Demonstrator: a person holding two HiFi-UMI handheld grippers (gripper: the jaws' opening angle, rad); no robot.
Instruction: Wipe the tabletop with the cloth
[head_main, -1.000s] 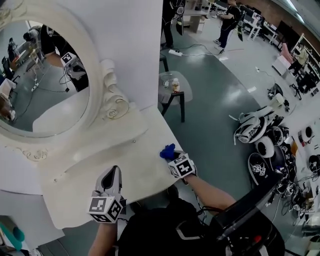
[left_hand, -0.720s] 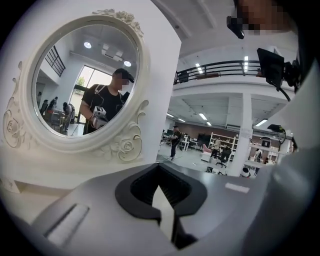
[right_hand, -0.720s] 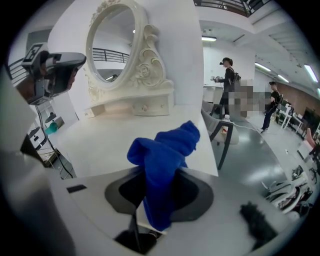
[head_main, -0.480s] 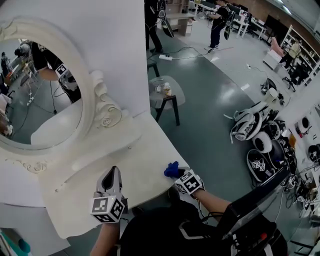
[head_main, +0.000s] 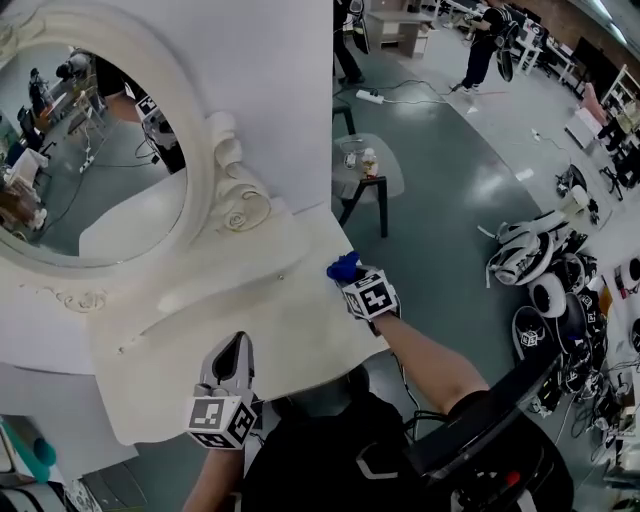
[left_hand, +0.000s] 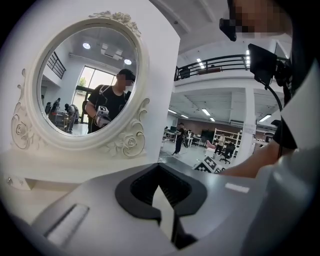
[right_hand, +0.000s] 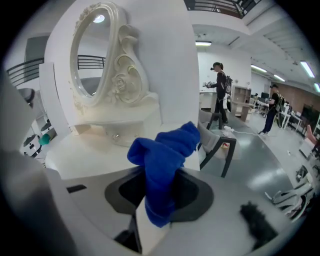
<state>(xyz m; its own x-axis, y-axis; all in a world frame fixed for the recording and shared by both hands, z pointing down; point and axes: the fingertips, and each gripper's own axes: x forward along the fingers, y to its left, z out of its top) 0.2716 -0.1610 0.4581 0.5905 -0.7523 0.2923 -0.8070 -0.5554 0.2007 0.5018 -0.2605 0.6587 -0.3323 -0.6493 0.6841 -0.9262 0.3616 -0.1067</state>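
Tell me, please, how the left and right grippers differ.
The right gripper is shut on the blue cloth; the left gripper is shut, empty. The right gripper is at the tabletop's right edge, the left gripper near its front. Both carry marker cubes.

Overhead and two low, close views share mirror (head_main: 90, 160)

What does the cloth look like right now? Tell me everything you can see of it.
The cloth is bright blue, soft-looking fabric, crumpled into a bunch with rounded folds. The right gripper is shut on its lower part, and the rest sticks out past the jaws. In the head view it sits at the right edge of the white tabletop. Whether it presses on the surface cannot be told. Nothing else is seen touching it.
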